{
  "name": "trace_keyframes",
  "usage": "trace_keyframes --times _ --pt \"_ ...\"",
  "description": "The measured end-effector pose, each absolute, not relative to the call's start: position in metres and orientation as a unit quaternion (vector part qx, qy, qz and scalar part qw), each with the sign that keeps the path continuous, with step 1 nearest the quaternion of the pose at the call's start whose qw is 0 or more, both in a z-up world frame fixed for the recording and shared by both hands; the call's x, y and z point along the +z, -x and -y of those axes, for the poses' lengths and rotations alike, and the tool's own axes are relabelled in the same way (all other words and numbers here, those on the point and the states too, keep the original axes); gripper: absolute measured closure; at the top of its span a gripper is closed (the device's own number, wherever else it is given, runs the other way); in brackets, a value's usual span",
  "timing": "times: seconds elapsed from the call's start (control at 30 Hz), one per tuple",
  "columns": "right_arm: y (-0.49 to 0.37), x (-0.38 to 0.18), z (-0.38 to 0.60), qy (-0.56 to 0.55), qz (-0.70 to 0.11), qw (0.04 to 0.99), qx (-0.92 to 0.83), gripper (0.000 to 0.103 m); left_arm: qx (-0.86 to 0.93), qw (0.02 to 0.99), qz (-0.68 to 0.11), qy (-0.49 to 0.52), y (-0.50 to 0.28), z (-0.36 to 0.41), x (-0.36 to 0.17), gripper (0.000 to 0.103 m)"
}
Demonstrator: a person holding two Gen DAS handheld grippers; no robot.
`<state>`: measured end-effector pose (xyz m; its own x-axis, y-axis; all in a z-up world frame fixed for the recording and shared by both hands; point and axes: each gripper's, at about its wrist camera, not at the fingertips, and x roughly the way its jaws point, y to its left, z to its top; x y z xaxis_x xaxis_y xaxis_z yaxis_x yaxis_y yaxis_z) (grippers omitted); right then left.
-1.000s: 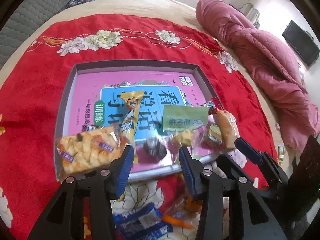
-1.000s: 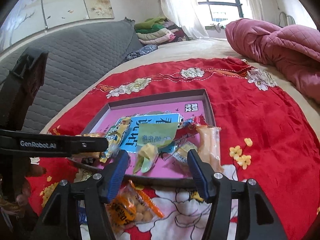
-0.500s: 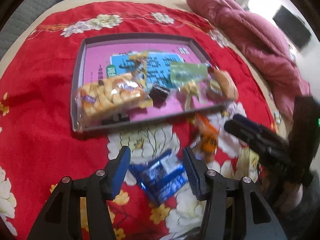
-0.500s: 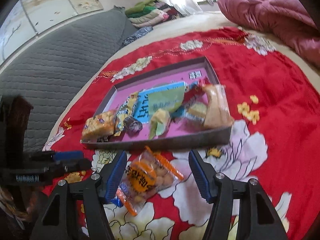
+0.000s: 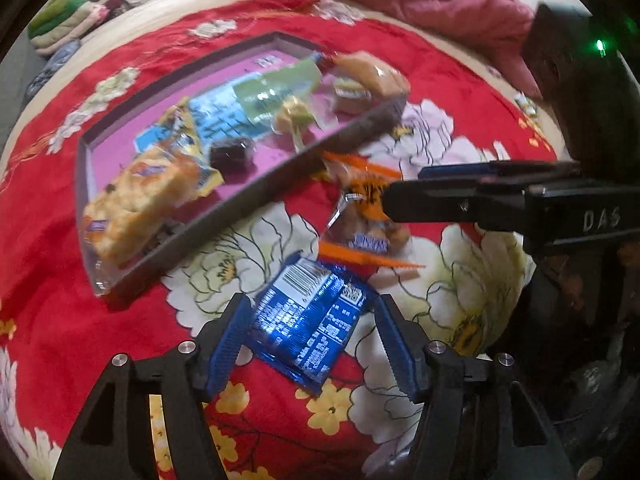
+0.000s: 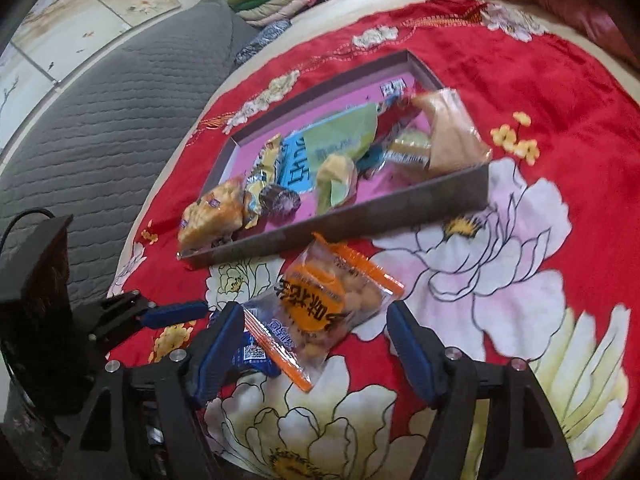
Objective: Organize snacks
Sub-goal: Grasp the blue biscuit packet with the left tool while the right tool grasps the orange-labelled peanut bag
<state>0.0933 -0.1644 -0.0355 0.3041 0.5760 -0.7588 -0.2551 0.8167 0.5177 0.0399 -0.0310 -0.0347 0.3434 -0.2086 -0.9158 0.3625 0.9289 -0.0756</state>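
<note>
Both tongs have dropped from the tray (image 5: 256,196) and widened: left tongs (image 5: 310,344) straddle the blue packet (image 5: 308,320) unclenched; right tongs (image 6: 314,350) stand released around the orange packet (image 6: 332,300), at the tray's six o'clock.

A bed covered by a red flowered blanket (image 6: 560,92) carries a shallow grey cardboard tray (image 6: 400,204) at frame centre; below it lie an orange snack packet (image 6: 336,300) and a blue foil packet (image 5: 308,320).
</note>
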Motion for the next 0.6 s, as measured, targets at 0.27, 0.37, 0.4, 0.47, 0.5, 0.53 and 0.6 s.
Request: trace_keyframes --times 0.27,0.37,0.4,0.47,0.5,0.53,0.6 --pt "-0.107 -0.058 0.156 -0.205 -0.572 0.765 0.215 0.029 -0.185 0.814 -0.545 -0.077 -0.043 0.029 -0.045 0.037" --pt "-0.112 -0.059 0.145 -0.196 -0.575 0.767 0.206 0.024 -0.189 0.814 -0.543 -0.086 -0.044 0.031 -0.048 0.037" --pt "-0.112 -0.060 0.141 -0.189 -0.577 0.768 0.201 0.024 -0.190 0.814 -0.542 -0.086 -0.044 0.031 -0.049 0.037" --pt "-0.114 -0.061 0.133 -0.169 -0.577 0.775 0.196 0.024 -0.193 0.814 -0.542 -0.083 -0.046 0.031 -0.051 0.037" --pt "-0.114 -0.061 0.129 -0.158 -0.576 0.778 0.195 0.024 -0.194 0.813 -0.542 -0.084 -0.047 0.031 -0.052 0.037" --pt "-0.114 -0.060 0.126 -0.151 -0.574 0.781 0.194 0.026 -0.197 0.813 -0.542 -0.082 -0.048 0.031 -0.053 0.037" --pt "-0.114 -0.061 0.124 -0.143 -0.569 0.786 0.195 0.030 -0.199 0.812 -0.544 -0.079 -0.049 0.031 -0.055 0.037"
